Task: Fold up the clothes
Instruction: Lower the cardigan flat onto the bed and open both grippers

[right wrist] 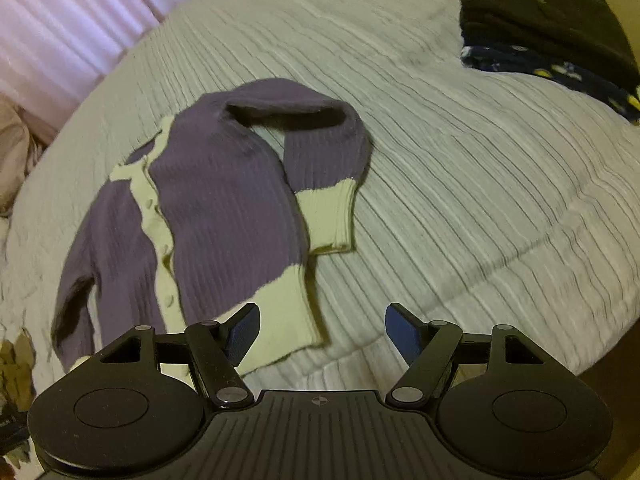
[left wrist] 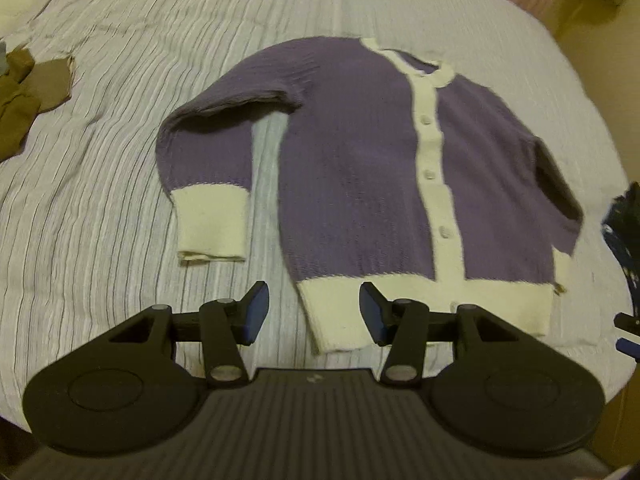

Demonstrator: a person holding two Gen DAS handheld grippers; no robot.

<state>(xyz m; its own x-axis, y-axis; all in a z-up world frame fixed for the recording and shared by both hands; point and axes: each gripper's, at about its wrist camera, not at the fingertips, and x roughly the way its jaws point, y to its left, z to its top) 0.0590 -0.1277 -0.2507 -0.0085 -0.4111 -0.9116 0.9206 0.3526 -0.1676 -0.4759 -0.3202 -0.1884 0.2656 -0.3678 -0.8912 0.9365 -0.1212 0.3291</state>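
One purple cardigan (left wrist: 360, 152) lies flat on the bed (left wrist: 120, 160), just ahead of both claws. Left claw (left wrist: 314, 312) and right claw (right wrist: 322, 334) gape, empty. Only the right view shows one dark folded stack (right wrist: 540, 20); only the left, brown cloth (left wrist: 28, 88).

I am looking into a home bedroom. A bed with a pale ribbed striped bedspread (right wrist: 460, 184) is filling both views, and a purple cardigan (left wrist: 360, 152) is lying spread on it. Folded dark clothes (right wrist: 536, 28) are sitting at one corner, brown garments (left wrist: 24, 92) at another, and pink curtains (right wrist: 60, 28) are hanging behind.
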